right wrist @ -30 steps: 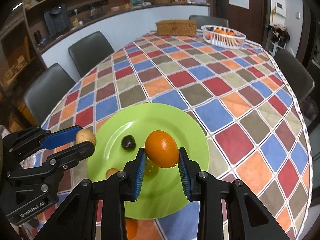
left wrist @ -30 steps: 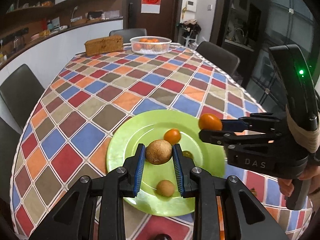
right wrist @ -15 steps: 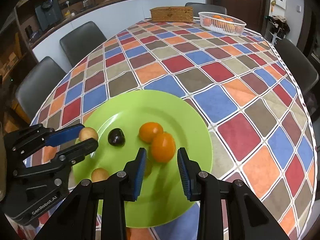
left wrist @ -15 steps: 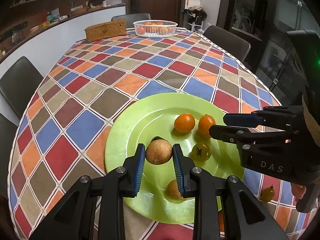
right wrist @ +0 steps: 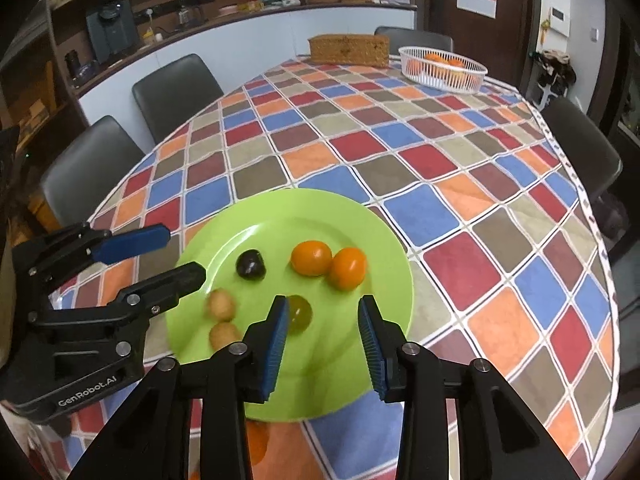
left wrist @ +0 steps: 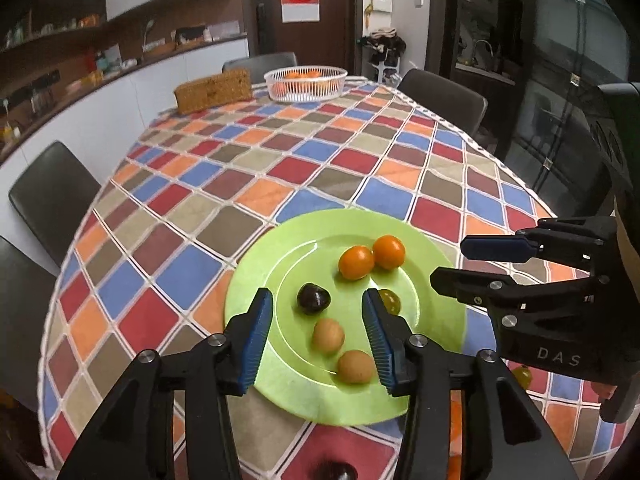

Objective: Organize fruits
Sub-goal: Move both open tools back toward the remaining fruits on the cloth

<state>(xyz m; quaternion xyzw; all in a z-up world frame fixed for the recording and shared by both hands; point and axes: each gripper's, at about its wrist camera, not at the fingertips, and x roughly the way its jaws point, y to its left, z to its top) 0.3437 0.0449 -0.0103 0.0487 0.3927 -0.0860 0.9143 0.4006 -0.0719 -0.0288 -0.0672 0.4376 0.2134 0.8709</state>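
Dining chairs (right wrist: 176,88) ring a long tabletop (left wrist: 320,168) dressed in a cloth of red, blue, orange and brown diamonds, with a counter and shelves along the wall behind. At the far end sit a woven box (left wrist: 214,90) and, just beside it, a white basket (left wrist: 306,82) holding orange fruit. Near the close edge lies a green plate (left wrist: 256,280) carrying all the small fruit: two orange tomatoes (left wrist: 356,262) touching each other toward the far right side, a dark plum (left wrist: 314,298) near the middle, a yellow-green tomato (right wrist: 300,312) partly hidden in the left wrist view by a finger, and two tan round fruits (left wrist: 328,336) close together at the near side. The left gripper (left wrist: 318,336) hangs over the plate's near half, its jaws having just spread apart and released, one tan fruit lying free on the plate between them. The right gripper (right wrist: 322,344) hovers over the plate's near right part, its jaws likewise just parted and gripping nothing. Another small yellowish fruit (left wrist: 522,376) lies on the cloth off the plate, under the right gripper in the left wrist view.
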